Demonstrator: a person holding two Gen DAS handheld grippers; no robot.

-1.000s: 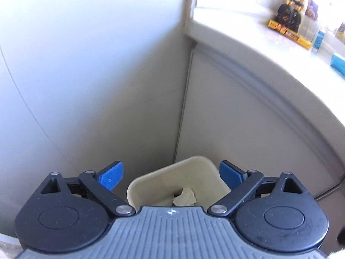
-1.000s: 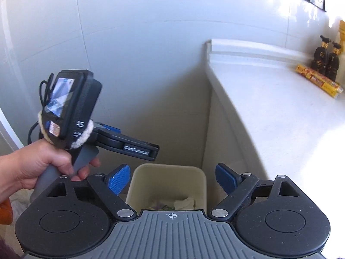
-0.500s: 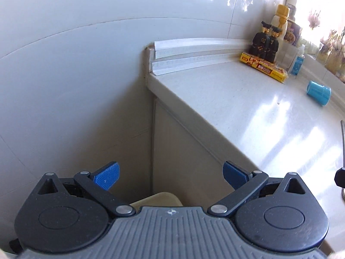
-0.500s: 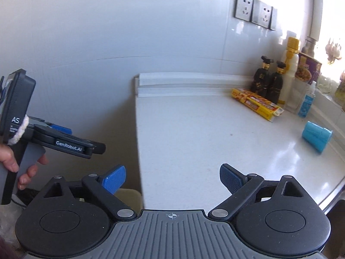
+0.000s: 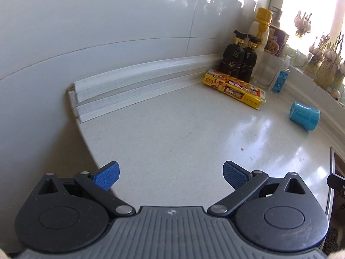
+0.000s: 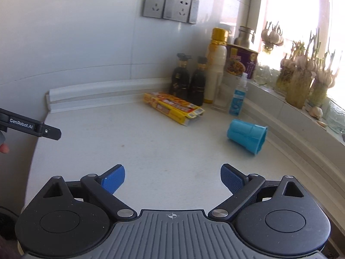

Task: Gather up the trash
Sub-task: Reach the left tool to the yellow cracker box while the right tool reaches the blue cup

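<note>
A blue plastic cup (image 6: pixel 248 137) lies on its side on the white counter (image 6: pixel 151 142), towards the back right; it also shows in the left wrist view (image 5: pixel 304 116). A yellow box (image 6: pixel 173 108) lies by the back wall, also seen in the left wrist view (image 5: pixel 235 88). My right gripper (image 6: pixel 172 178) is open and empty above the counter's front. My left gripper (image 5: pixel 170 176) is open and empty over the counter's left edge; part of it shows at the left of the right wrist view (image 6: pixel 30 127). The trash bin is out of view.
Two dark bottles (image 6: pixel 189 79), a white bottle with a yellow cap (image 6: pixel 216 64), a noodle cup (image 6: pixel 241 61) and a small spray bottle (image 6: pixel 238 96) stand at the back. Garlic bunches (image 6: pixel 301 75) line the window sill. Wall sockets (image 6: pixel 170 6) sit above.
Both grippers have risen and swung right from the bin on the floor to the countertop. The bin has dropped out of both views. Both stay open and empty.
</note>
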